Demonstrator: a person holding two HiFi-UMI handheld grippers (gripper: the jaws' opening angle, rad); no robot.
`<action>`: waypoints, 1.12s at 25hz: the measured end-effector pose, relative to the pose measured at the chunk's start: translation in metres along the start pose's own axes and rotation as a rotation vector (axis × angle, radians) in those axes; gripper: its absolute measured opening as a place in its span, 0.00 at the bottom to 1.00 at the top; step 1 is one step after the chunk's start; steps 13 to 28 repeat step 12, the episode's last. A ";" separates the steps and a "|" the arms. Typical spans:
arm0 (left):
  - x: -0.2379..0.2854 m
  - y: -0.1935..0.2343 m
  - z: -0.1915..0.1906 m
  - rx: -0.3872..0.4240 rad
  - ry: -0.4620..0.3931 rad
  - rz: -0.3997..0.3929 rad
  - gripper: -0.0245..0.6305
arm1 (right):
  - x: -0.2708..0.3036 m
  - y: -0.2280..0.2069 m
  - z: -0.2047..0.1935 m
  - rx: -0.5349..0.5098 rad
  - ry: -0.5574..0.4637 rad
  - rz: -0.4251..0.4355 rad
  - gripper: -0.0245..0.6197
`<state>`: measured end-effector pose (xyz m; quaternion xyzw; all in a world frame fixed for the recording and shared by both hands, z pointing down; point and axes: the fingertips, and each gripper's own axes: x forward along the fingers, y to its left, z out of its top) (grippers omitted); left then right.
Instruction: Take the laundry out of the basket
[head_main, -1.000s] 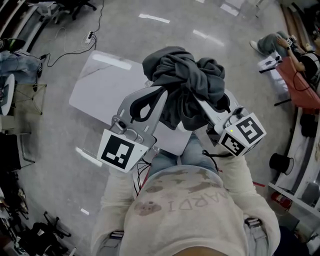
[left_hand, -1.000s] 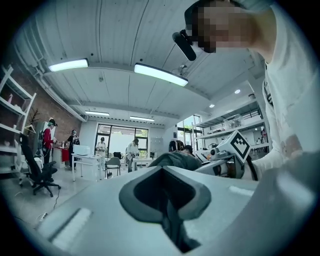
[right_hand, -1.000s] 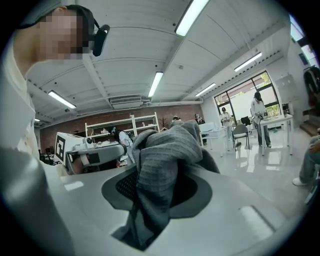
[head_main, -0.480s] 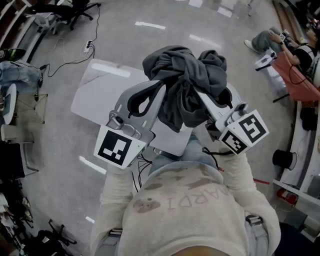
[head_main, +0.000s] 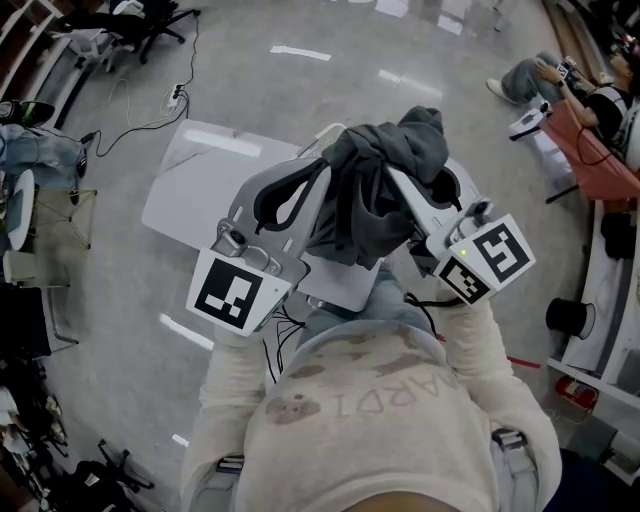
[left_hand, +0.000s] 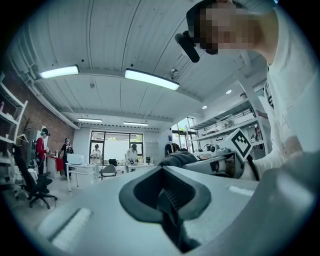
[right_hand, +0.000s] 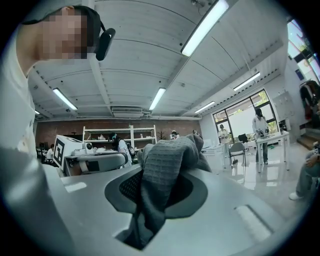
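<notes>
A white worktop (head_main: 195, 185) stands on the glossy floor (head_main: 120, 110) below the person's raised arms. Above its near edge a dark grey knitted garment (head_main: 375, 190) hangs bunched in the air between the two tools. The right tongs (right_hand: 150, 200) pinch a fold of it and have just been closing on the cloth. The left tongs (left_hand: 167, 197) are pressed together beside the bundle, with no cloth visible between them.
</notes>
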<state>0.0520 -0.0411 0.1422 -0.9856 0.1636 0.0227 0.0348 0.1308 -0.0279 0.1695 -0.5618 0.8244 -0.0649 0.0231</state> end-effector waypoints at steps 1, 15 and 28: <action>0.000 -0.001 0.000 0.001 0.005 0.008 0.04 | -0.001 0.001 0.000 -0.003 -0.002 0.006 0.20; 0.000 0.010 -0.001 0.003 0.014 0.038 0.04 | 0.010 0.003 0.011 -0.032 -0.022 0.030 0.20; 0.000 0.010 -0.001 0.003 0.014 0.038 0.04 | 0.010 0.003 0.011 -0.032 -0.022 0.030 0.20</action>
